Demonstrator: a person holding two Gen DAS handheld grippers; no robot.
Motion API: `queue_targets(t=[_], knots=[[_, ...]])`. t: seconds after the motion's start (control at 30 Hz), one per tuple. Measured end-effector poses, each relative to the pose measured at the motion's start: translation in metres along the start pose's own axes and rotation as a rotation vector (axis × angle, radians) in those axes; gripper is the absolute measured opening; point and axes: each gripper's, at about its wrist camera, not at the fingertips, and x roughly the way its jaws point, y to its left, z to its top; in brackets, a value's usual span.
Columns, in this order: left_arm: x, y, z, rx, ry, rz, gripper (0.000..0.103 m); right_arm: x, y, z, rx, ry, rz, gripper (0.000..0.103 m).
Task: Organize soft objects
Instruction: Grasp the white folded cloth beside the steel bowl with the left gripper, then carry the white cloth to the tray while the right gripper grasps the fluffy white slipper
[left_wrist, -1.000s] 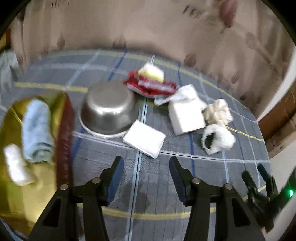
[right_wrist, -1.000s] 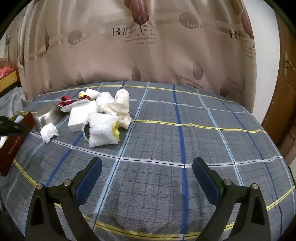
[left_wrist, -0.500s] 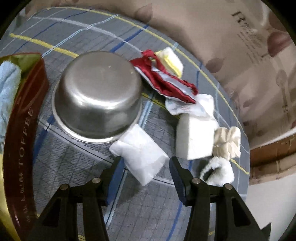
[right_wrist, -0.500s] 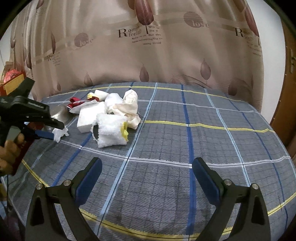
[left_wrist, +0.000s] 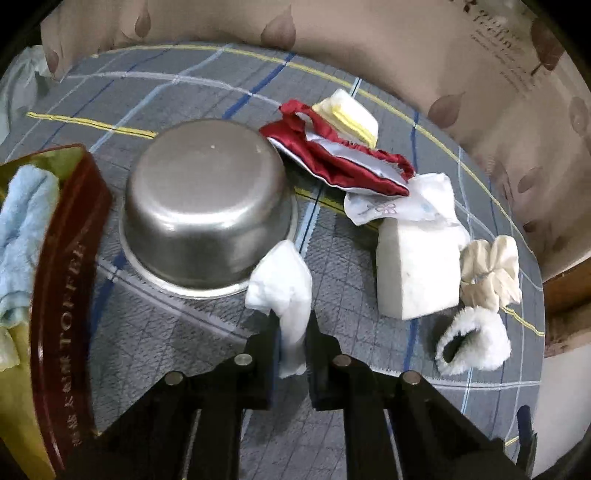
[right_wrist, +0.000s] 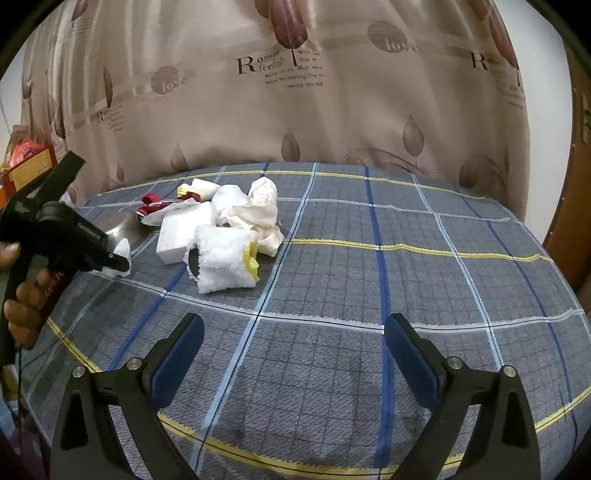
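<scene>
My left gripper (left_wrist: 291, 325) is shut on a white folded cloth (left_wrist: 282, 280), which bunches up between the fingers beside an upturned steel bowl (left_wrist: 207, 206). It shows from the side in the right wrist view (right_wrist: 118, 258). A white foam block (left_wrist: 413, 273), a cream scrunchie (left_wrist: 491, 273), a white fluffy band (left_wrist: 472, 339), a red and silver cloth (left_wrist: 343, 162) and a white and yellow pad (left_wrist: 351, 110) lie to the right. My right gripper (right_wrist: 293, 358) is open and empty over the plaid cloth, short of the pile (right_wrist: 225, 229).
A red toffee tin (left_wrist: 62, 295) at the left holds a light blue towel (left_wrist: 22, 229). A leaf-print curtain (right_wrist: 295, 92) hangs behind the table. A wooden door frame (right_wrist: 576, 221) stands at the right.
My left gripper came down onto the white folded cloth and shut on it, crumpling it upward. The right gripper has barely moved.
</scene>
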Motion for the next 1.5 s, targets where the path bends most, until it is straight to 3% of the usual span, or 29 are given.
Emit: queue_targets(t=[0.27, 0.4, 0.53, 1.03, 1.07, 1.1, 1.17, 1.3, 1.5], knots=[[-0.054, -0.004, -0.039, 0.09, -0.072, -0.079, 0.011, 0.001, 0.0, 0.0, 0.0, 0.001, -0.008, 0.097], [-0.075, 0.004, -0.052, 0.097, -0.08, -0.124, 0.011, 0.001, 0.01, 0.003, -0.038, 0.009, 0.004, 0.098], [-0.095, 0.019, -0.064, 0.07, -0.098, -0.149, 0.011, 0.008, 0.024, 0.013, 0.004, 0.035, 0.058, 0.1], [-0.148, 0.068, -0.07, 0.039, -0.203, -0.111, 0.011, 0.076, 0.049, 0.044, 0.035, 0.128, -0.014, 0.099], [-0.15, 0.072, -0.07, 0.036, -0.205, -0.107, 0.011, 0.079, 0.05, 0.044, 0.027, 0.129, -0.015, 0.091], [-0.152, 0.076, -0.071, 0.031, -0.206, -0.101, 0.012, 0.082, 0.052, 0.044, 0.016, 0.131, -0.022, 0.07], [-0.157, 0.086, -0.074, 0.018, -0.218, -0.084, 0.012, 0.094, 0.05, 0.043, 0.027, 0.183, 0.018, 0.041], [-0.17, 0.112, -0.08, -0.011, -0.24, -0.036, 0.012, 0.093, 0.046, 0.042, 0.034, 0.177, 0.04, 0.029], [-0.181, 0.157, -0.088, -0.053, -0.271, 0.058, 0.012, 0.054, 0.06, 0.027, 0.014, 0.113, 0.111, 0.027]])
